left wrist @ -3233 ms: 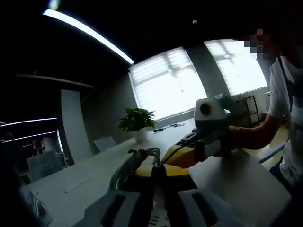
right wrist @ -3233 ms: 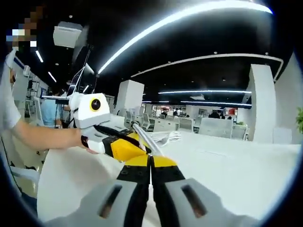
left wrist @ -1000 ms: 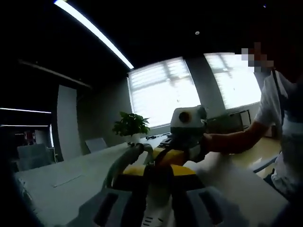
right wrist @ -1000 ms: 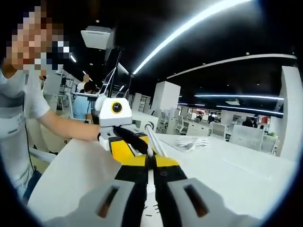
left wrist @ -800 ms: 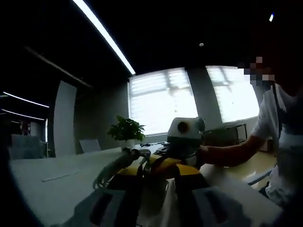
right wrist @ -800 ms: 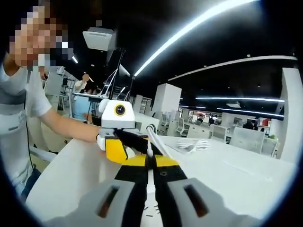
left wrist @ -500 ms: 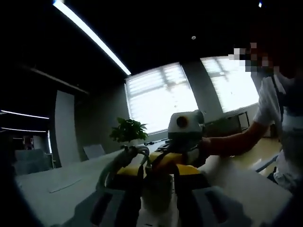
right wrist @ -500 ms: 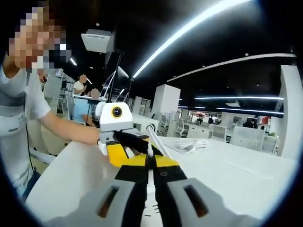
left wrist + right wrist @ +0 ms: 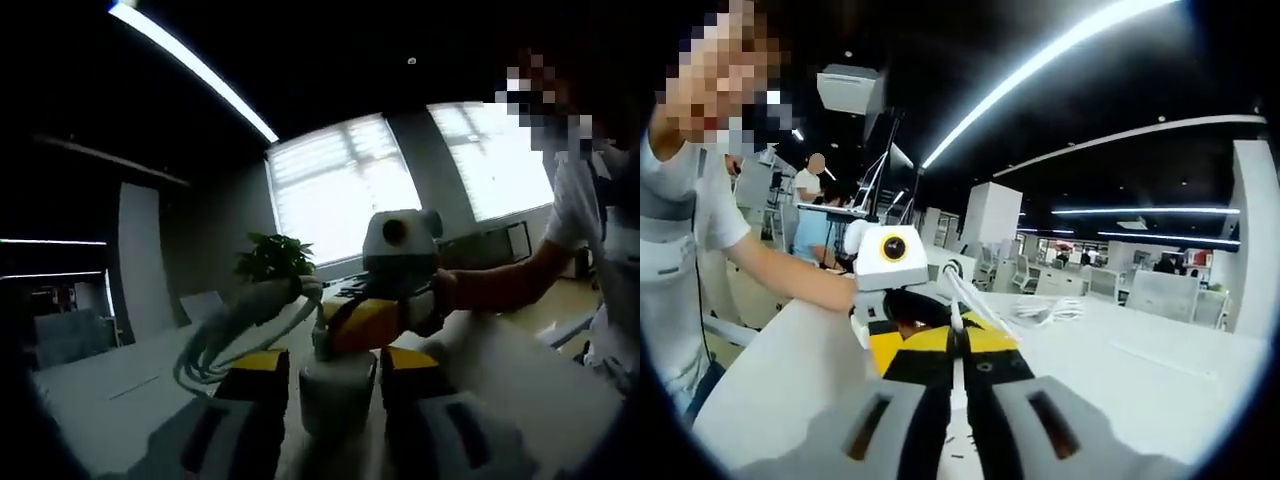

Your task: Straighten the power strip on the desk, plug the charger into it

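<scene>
My left gripper (image 9: 330, 362) is shut on a white charger block (image 9: 338, 388) held between its yellow-tipped jaws. A white cable (image 9: 228, 328) leaves the block's top and hangs in loops to the left. My right gripper (image 9: 350, 322) comes in from the right, close above the block, where the cable starts. In the right gripper view, my right gripper (image 9: 958, 335) has its jaws pressed together on the thin white cable (image 9: 970, 290). The left gripper (image 9: 910, 318) lies just to the left, held by a person's hand. I cannot make out the power strip.
A long white desk (image 9: 1140, 380) stretches ahead, with a loose white cable bundle (image 9: 1045, 310) lying farther along it. A potted plant (image 9: 275, 258) stands at the far end by the windows. The person's arm (image 9: 780, 270) and body are at the desk's edge.
The white block now sits plainly between the left jaws, which stand wider apart. The cable loops have lifted and swung left. The right gripper has stayed shut on the cable, close to the left one.
</scene>
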`<state>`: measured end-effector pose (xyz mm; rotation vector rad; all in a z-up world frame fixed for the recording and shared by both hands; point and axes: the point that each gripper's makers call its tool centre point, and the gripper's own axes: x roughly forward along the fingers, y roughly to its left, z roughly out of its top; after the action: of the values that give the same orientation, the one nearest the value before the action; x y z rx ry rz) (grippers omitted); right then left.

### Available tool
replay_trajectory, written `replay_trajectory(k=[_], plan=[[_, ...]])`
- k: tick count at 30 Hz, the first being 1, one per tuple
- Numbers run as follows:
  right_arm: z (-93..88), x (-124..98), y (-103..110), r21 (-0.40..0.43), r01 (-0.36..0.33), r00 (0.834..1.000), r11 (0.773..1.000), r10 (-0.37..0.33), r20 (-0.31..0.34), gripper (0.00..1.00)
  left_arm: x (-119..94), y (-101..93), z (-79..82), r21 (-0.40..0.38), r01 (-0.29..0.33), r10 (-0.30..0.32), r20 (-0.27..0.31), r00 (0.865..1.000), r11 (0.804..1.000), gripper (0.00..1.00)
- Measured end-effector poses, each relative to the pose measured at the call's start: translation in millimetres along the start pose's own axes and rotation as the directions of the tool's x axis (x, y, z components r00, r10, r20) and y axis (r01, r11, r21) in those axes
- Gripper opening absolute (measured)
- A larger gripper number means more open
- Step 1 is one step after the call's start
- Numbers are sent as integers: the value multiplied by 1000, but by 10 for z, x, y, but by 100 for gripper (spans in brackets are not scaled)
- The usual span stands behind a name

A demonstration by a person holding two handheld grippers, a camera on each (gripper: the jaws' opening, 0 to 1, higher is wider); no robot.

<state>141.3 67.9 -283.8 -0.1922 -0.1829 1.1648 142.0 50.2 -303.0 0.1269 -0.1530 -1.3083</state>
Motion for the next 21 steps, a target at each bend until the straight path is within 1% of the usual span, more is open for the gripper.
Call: replay_trajectory(k=[1,2,3,5,10,12,17,20,21], plan=[[3,-4,-11,1,2,1000,1000,-2,-1,4,-2,-54,5,-54,21,-21,4,1000,998,38],[1,-7,-11,2,0,1000,1000,0,-1,4,-5,4,19,-32,4,-4,3,1000,999,38],[4,-6,-18,3,0,1000,1000,0,-1,4,-10,-10,6,-41,6,-6,-1,1000,999,37],[8,-2,-19,3,1,1000,1000,-1,-3,4,-31,5,9,-28,4,-4,1,1000,1000,35],[12,21,-42,28,22,1000,999,-21,-15,4,-75,49,16,-42,-1,1,-2,1000,999,33],[12,45,-81,65,49,998,997,-48,-27,4,-106,87,28,-62,-9,9,-1,1000,998,33],[19,45,-63,55,34,999,998,-33,-17,3,-145,70,37,-61,-7,7,-11,1000,998,31],[28,38,-29,12,13,1000,1000,-13,0,3,-188,46,52,-73,6,-7,-15,1000,997,31],[37,36,-10,-20,-3,1000,1000,3,6,3,-218,29,83,-101,14,-15,-7,1000,995,30]])
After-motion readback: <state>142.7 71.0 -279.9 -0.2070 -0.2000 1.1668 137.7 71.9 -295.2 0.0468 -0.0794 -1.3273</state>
